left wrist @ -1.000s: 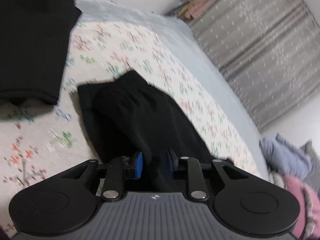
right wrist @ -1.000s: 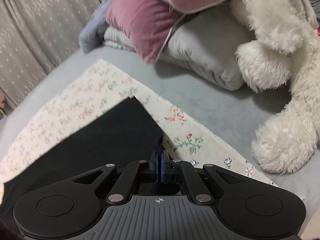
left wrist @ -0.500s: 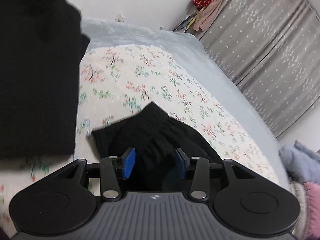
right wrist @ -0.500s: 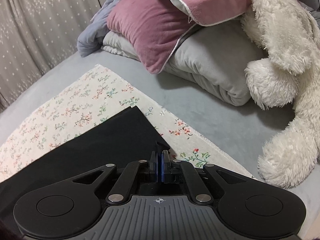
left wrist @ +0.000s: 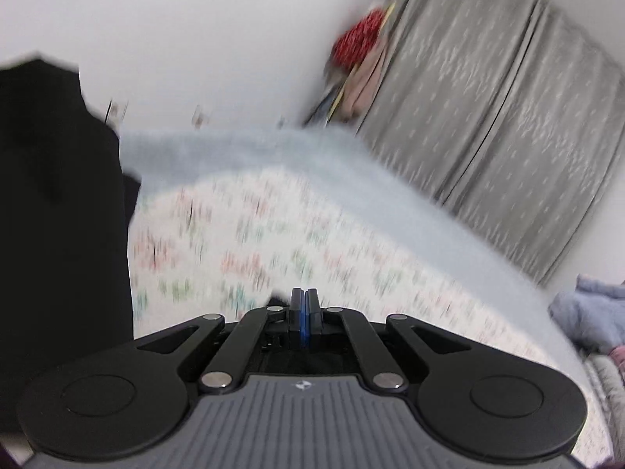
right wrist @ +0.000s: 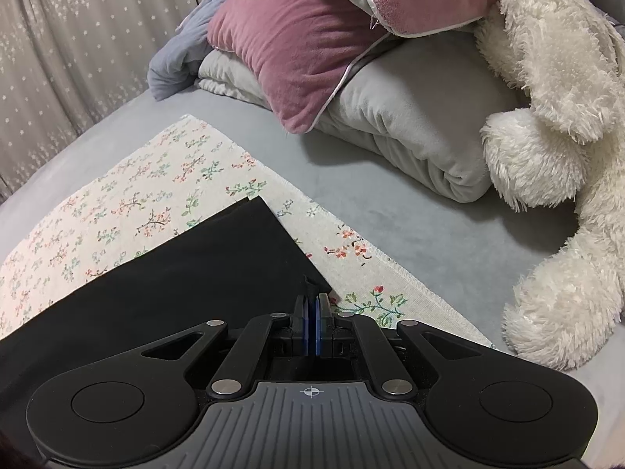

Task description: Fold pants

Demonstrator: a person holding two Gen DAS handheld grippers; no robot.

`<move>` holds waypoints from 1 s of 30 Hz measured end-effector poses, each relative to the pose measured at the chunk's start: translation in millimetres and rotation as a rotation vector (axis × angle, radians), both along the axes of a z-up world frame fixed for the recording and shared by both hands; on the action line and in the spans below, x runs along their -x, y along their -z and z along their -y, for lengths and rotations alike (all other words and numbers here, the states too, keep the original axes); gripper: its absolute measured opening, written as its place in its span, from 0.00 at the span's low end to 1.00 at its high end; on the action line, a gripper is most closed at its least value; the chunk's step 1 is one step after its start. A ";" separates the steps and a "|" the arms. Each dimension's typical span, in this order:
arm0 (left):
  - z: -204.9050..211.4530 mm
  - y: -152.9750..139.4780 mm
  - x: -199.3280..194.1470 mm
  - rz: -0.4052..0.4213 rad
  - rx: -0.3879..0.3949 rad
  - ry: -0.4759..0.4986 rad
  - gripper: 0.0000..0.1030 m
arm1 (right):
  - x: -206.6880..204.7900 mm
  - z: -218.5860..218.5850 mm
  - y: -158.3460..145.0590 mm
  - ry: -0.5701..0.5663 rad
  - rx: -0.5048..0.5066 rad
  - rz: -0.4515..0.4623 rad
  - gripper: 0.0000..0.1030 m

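floral cloth spread on a grey bed, curtain behind.

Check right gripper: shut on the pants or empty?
Shut on the pants: the right gripper has its blue pads pinched together with a nub of black fabric at the pants' corner sticking out between them.

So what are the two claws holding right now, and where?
The right claw pinches the black pants at their edge near a corner. The left claw is shut too, with a bit of black cloth at its tip, probably the pants.
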State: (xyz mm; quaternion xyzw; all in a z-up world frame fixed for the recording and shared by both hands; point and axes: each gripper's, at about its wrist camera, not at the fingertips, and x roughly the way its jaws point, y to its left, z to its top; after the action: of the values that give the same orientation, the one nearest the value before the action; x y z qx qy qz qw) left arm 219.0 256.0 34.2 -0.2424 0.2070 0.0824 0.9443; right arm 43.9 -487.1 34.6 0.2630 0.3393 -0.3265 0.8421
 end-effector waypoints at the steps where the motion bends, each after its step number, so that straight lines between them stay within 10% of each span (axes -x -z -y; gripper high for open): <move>1: -3.9 -2.7 3.6 0.006 0.023 -0.004 0.00 | -0.3 -0.6 0.0 -0.002 0.001 -0.002 0.03; 6: -25.7 26.5 4.6 -0.173 0.339 0.046 0.04 | -0.3 -0.1 1.0 0.000 -0.005 -0.006 0.03; 8: -30.3 35.1 12.1 -0.168 0.426 0.042 0.43 | -0.9 -0.2 2.5 -0.002 -0.010 -0.013 0.04; 10: -27.0 34.6 18.1 -0.171 0.416 0.043 0.62 | -1.5 -0.7 3.5 -0.008 -0.015 -0.015 0.05; 30: -12.0 57.9 10.8 -0.318 0.489 0.052 0.73 | -8.5 -4.1 1.7 -0.012 -0.001 -0.020 0.05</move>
State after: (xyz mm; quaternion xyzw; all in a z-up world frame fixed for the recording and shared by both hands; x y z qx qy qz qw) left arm 208.2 267.9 -23.7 -0.4413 0.3722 0.0427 0.8154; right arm 52.4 -483.1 32.8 0.2580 0.3494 -0.3237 0.8405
